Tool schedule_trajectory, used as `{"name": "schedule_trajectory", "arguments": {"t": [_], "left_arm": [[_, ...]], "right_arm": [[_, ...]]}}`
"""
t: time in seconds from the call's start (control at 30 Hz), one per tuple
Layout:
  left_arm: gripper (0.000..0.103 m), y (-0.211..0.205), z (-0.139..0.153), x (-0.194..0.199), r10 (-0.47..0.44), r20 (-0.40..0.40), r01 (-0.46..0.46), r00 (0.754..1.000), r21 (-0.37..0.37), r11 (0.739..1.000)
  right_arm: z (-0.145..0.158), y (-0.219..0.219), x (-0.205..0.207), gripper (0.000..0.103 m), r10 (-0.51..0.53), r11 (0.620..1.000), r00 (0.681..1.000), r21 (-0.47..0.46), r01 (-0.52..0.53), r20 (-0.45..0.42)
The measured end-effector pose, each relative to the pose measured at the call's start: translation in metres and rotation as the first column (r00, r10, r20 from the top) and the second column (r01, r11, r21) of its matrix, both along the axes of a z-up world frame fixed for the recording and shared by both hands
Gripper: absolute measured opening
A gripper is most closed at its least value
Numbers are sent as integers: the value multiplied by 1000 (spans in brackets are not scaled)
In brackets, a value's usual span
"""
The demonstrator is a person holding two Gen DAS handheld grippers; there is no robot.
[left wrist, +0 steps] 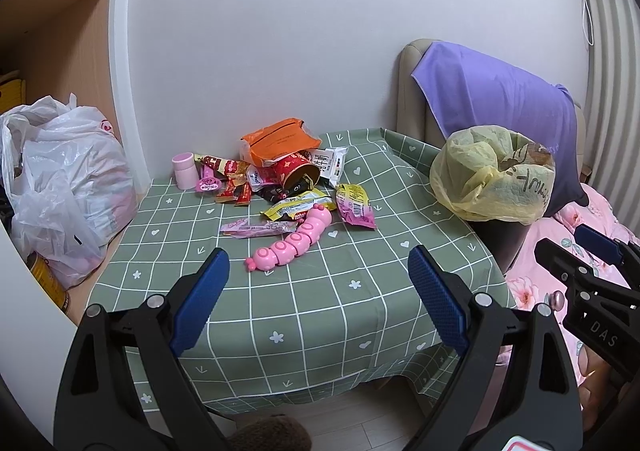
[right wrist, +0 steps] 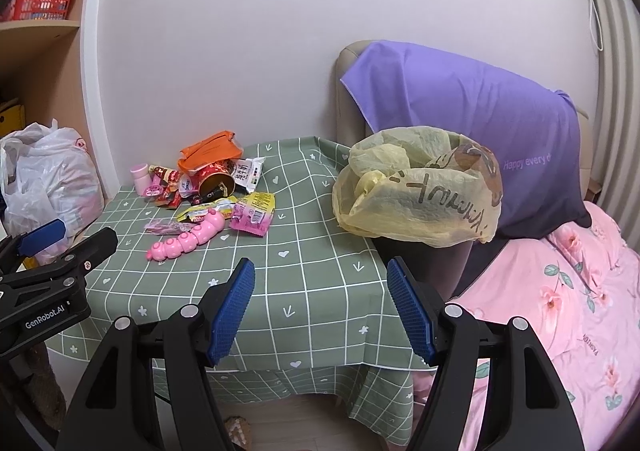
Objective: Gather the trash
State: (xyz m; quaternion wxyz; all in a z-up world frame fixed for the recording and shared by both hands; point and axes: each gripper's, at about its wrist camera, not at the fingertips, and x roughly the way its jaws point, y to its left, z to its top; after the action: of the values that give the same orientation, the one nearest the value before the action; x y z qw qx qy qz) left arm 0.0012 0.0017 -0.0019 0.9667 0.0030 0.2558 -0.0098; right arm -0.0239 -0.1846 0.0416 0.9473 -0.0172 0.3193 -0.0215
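Black claw (left wrist: pixel 316 291) frames, blue ribbed pads (right wrist: pixel 234 311), silver screws.

Soft, even indoor light in both views, with strong fisheye bending at the borders.

The white wall (left wrist: pixel 260 31) is lit evenly and shows no glare; the light seems diffuse and its source cannot be told. Shadows are weak: only a soft dark zone lies under the desk (left wrist: pixel 320 311) at the lower middle of the frame. The centre is sharp, so the print on the wrappers (left wrist: pixel 288 179) is partly readable. Toward the edges straight lines curve, as the shelf (right wrist: pixel 36 25) in the upper left, and the corners fall to black. The tongs at the bottom are slightly soft and dark, with little detail in the black parts.
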Motion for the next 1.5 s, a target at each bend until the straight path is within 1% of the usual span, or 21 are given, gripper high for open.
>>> {"name": "schedule_trajectory", "arguments": {"t": [0.53, 1.0, 1.2, 1.27, 1.4, 1.5], "left_arm": [[87, 6, -1, 3, 11, -4, -11, 1000, -4, 1000], [87, 16, -6, 14, 47, -17, -48, 999, -14, 999], [87, 30, -11, 26, 74, -27, -75, 997, -21, 997], [87, 35, -17, 33, 88, -47, -89, 995, -15, 996], [87, 54, -27, 53, 121, -83, -122, 989, -14, 992], [87, 73, -34, 78, 125, -105, -129, 987, -31, 991]], "right_arm": [[-1, 2, 1, 65, 5, 1000, 1000, -2, -5, -2], [-8, 5, 16, 65, 29, 1000, 999, 2, -29, -17], [-17, 11, 35, 65, 62, 998, 998, 7, -62, -33], [-21, 15, 46, 65, 85, 996, 995, 13, -85, -49], [-31, 25, 71, 65, 129, 992, 989, 10, -128, -78], [-41, 34, 98, 65, 155, 988, 982, 8, -155, -109]]}}
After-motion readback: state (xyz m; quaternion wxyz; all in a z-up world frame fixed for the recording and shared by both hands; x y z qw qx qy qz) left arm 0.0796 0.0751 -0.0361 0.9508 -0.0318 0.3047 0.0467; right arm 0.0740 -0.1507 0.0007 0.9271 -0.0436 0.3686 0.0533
